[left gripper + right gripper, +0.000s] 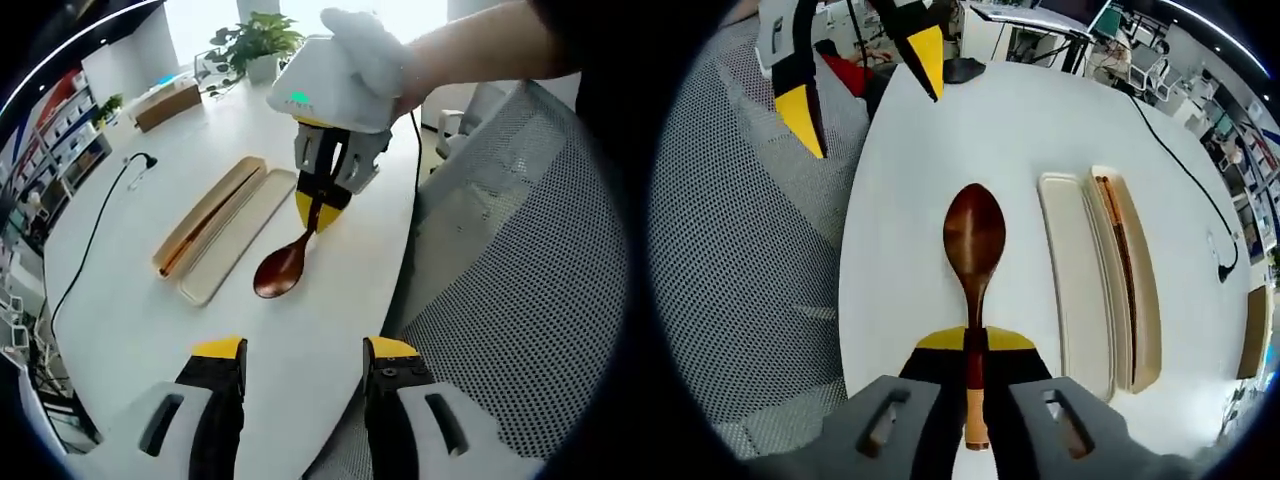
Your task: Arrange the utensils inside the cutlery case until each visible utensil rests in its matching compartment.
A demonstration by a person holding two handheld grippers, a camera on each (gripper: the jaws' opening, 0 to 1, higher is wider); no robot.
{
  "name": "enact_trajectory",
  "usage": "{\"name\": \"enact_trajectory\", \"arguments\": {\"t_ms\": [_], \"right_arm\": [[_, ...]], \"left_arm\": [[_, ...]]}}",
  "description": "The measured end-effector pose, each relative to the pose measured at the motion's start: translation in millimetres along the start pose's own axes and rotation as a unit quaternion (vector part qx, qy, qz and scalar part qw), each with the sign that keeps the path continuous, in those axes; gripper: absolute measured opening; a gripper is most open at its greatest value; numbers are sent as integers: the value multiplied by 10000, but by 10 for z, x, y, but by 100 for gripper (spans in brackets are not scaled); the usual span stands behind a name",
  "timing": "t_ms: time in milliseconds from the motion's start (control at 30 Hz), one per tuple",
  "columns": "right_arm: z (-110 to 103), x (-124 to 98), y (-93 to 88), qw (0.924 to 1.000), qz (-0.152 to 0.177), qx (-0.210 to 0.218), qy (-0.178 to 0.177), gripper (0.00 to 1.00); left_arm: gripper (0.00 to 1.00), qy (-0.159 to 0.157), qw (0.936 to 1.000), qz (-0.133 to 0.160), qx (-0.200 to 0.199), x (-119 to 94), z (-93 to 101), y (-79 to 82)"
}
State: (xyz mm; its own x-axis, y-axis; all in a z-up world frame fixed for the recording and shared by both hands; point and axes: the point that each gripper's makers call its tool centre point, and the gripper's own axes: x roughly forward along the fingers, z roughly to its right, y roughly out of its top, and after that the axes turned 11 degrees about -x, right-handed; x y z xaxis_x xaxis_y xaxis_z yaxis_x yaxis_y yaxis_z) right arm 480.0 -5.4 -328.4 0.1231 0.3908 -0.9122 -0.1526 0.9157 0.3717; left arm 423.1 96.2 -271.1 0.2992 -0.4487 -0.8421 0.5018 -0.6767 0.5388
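Note:
A dark brown wooden spoon [974,240] hangs above the white table, its handle pinched in my right gripper [975,345], which is shut on it. In the left gripper view the same spoon [285,268] dangles bowl-down from the right gripper [322,200], held by a gloved hand. The open beige cutlery case [215,228] lies on the table just left of the spoon, with brown chopsticks [205,220] in its tray half and its lid half empty. In the right gripper view the case [1102,275] lies right of the spoon. My left gripper [303,352] stands open near the table edge, holding nothing; it also shows at the top left [862,70].
A grey mesh chair back [520,280] stands beside the table's edge. A black cable [95,235] runs across the table left of the case. A potted plant [258,45] and a cardboard box [165,100] stand at the far end.

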Motion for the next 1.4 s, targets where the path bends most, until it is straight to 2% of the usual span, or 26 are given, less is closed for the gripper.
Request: {"name": "enact_trajectory", "arguments": {"t_ms": [600,833,900,1000,1067,1400], "right_arm": [[585,-108,-34,9989,-145,-106,-422,0],[815,-136,-80,9981,-199,45,-579,0],[875,-137,-101,9977,-282,-66,-608,0],[934,-128,-99,9980,-291,63,-550,0],[991,-123,-92,9976,-290,-48,-635,0],[1204,-50,-108,9969,-438,-81,-654,0]], "left_arm": [[48,-14,10000,-5,-13,4,2,-6],[48,-34,10000,-9,-1,10,8,2],[48,-45,10000,-10,5,13,10,6],[48,-59,10000,-8,-1,19,9,11],[48,-68,10000,-4,-10,20,9,13],[48,-59,10000,-15,-8,25,-6,14]]}}
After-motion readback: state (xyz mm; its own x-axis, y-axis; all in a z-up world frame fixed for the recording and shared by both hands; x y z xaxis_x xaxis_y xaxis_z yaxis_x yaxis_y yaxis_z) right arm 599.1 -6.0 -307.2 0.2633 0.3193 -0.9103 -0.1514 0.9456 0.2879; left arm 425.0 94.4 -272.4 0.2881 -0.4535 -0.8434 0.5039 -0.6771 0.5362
